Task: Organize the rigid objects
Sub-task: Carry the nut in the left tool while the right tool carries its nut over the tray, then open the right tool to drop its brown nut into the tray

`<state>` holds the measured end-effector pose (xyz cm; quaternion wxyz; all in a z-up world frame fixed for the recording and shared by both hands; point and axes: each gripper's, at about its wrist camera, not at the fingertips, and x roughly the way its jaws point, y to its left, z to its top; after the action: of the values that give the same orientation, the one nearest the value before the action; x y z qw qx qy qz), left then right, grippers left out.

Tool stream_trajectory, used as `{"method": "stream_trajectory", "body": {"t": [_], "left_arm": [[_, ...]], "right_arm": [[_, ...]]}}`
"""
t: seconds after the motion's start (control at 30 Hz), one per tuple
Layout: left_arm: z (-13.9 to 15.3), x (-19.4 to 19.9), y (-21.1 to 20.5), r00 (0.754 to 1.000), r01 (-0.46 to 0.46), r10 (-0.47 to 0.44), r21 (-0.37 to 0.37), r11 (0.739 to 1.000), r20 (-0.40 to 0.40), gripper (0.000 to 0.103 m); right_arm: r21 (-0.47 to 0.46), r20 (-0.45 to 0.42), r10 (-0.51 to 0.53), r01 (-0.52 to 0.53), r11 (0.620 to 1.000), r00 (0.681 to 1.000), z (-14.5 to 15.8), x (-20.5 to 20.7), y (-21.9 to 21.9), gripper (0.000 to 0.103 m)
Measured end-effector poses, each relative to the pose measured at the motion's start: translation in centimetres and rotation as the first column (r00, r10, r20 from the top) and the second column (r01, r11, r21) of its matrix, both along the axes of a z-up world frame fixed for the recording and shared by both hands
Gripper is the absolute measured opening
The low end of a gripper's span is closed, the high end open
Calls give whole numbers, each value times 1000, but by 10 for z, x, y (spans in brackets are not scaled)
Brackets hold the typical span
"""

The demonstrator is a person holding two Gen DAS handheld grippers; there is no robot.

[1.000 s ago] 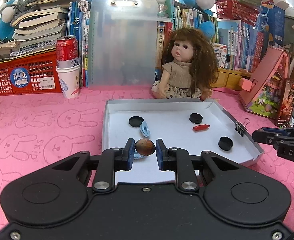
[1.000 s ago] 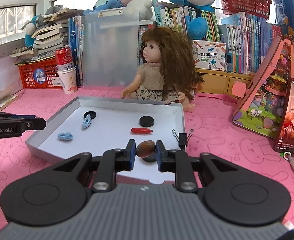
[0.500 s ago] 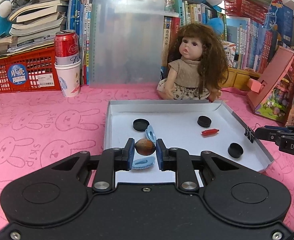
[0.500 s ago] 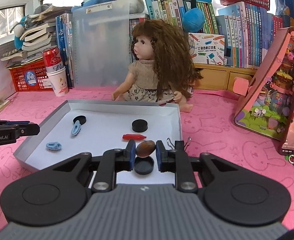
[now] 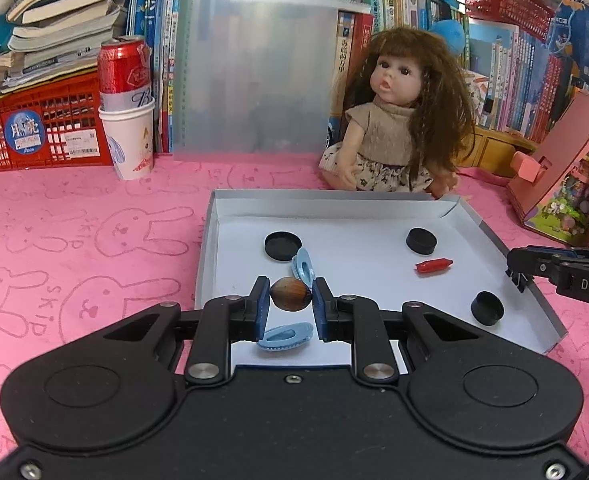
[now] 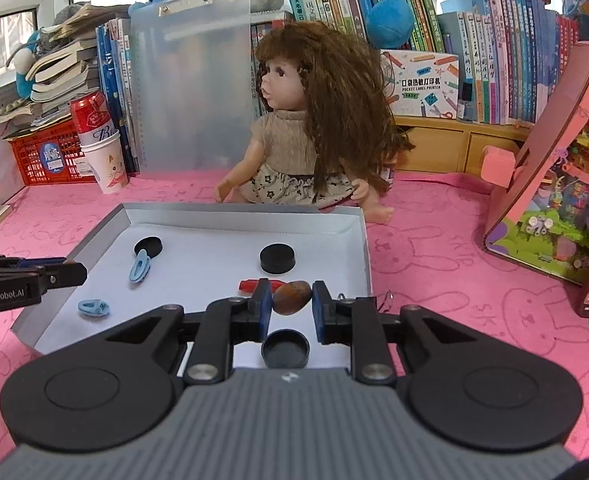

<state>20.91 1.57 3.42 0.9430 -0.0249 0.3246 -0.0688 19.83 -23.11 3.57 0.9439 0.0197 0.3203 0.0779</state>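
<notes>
A shallow white box lid (image 5: pixel 474 220) (image 6: pixel 358 216) lies on the pink cloth. My left gripper (image 5: pixel 290 300) is shut on a brown nut (image 5: pixel 290 299) above the lid's near left part. My right gripper (image 6: pixel 292 298) is shut on a second brown nut (image 6: pixel 291 297) over the lid's near right part. In the lid lie three black caps (image 5: pixel 282 245) (image 5: pixel 421 240) (image 5: pixel 486 307), two blue clips (image 5: pixel 303 269) (image 5: pixel 286 336) and a red piece (image 5: pixel 433 266). From the right wrist the caps (image 6: pixel 148 246) (image 6: pixel 278 258) (image 6: pixel 285 349), clips (image 6: pixel 139 271) (image 6: pixel 93 307) and red piece (image 6: pixel 254 284) also show.
A doll (image 5: pixel 398 120) sits just behind the lid. A can in a paper cup (image 5: pixel 128 120), a red crate (image 5: pixel 38 128), a translucent clipboard (image 5: pixel 254 64) and books line the back. A pink toy house (image 6: pixel 554 184) stands right. A binder clip (image 6: pixel 382 300) grips the lid's right edge.
Both grippers have moved forward over the lid, each still holding its nut. The lid and the doll appear closer and larger in both views.
</notes>
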Motion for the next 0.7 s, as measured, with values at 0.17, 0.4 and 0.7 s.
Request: {"method": "stream_trajectory", "body": {"t": [0.17, 0.4, 0.7], "left_arm": [[-6, 7, -1, 1000, -3, 3, 1, 1000, -15, 21], [-15, 17, -2, 999, -6, 6, 4, 1000, -38, 21], [-23, 25, -3, 998, -8, 8, 6, 1000, -58, 21]], "right_arm": [[-7, -10, 2, -2, 1000, 1000, -5, 9, 1, 26], [6, -34, -6, 6, 1000, 999, -13, 20, -1, 26], [8, -53, -8, 8, 1000, 999, -23, 26, 1, 26]]}}
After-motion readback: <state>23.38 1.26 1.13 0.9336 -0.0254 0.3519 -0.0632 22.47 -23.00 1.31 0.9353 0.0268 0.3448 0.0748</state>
